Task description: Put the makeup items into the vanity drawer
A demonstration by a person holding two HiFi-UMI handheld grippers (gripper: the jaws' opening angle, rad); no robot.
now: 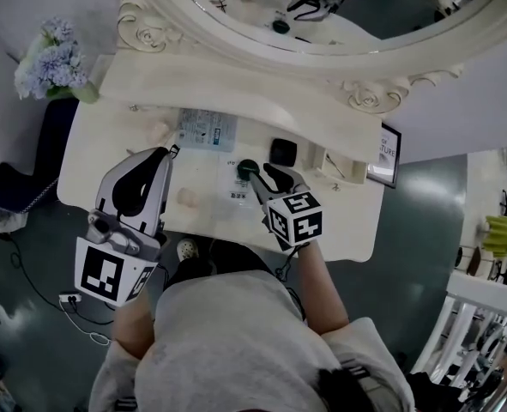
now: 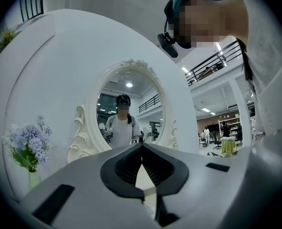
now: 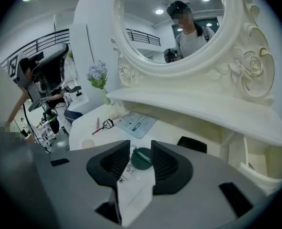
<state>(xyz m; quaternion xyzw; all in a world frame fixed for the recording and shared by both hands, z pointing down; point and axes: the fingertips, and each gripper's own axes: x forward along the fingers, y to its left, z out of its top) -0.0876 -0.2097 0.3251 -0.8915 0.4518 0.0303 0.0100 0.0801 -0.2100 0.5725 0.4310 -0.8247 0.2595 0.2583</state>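
A white tube with a dark green cap (image 1: 247,170) lies on the white vanity top (image 1: 339,213). My right gripper (image 1: 266,175) points down at it and is open; in the right gripper view the tube (image 3: 141,158) lies between the two fingers, and the pads do not press on it. My left gripper (image 1: 165,154) hovers over the left half of the vanity top. In the left gripper view, my left gripper (image 2: 141,151) is shut with nothing in it, its tips meeting. A black compact (image 1: 282,152) and a pale blue packet (image 1: 206,130) lie further back.
The oval mirror (image 1: 322,7) with its carved frame rises behind the vanity top, above a shelf (image 3: 203,106). An eyelash curler (image 3: 102,124), a small round lid (image 1: 185,197) and a vase of blue flowers (image 1: 54,57) are on the left. A framed sign (image 1: 388,153) stands at the right.
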